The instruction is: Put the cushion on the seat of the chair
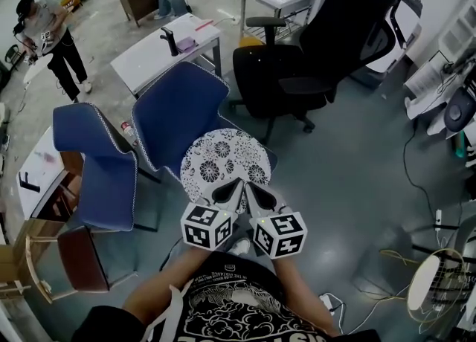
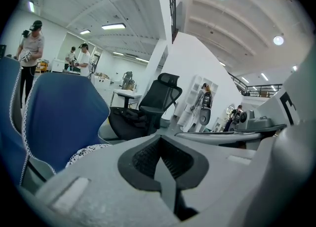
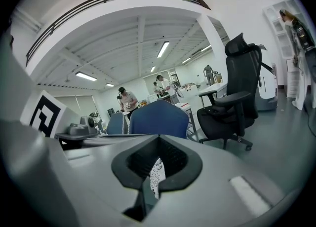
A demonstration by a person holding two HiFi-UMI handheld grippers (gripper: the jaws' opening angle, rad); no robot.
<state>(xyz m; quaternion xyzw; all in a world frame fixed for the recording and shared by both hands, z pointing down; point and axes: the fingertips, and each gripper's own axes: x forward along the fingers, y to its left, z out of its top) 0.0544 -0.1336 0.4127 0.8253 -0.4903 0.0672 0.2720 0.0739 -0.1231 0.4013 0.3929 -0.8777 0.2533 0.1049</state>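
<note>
A round white cushion with a black floral print lies on the seat of a blue chair, near its front edge. Both grippers sit side by side at the cushion's near rim. My left gripper is shut; in the left gripper view nothing shows between its jaws, and the cushion lies off to the lower left below the chair back. My right gripper is shut, and in the right gripper view the printed cushion fabric shows pinched between its pads, with the blue chair beyond.
A second blue chair stands to the left and a black office chair behind on the right. White tables stand further back. A person stands at the far left. Cables and a fan lie on the floor at right.
</note>
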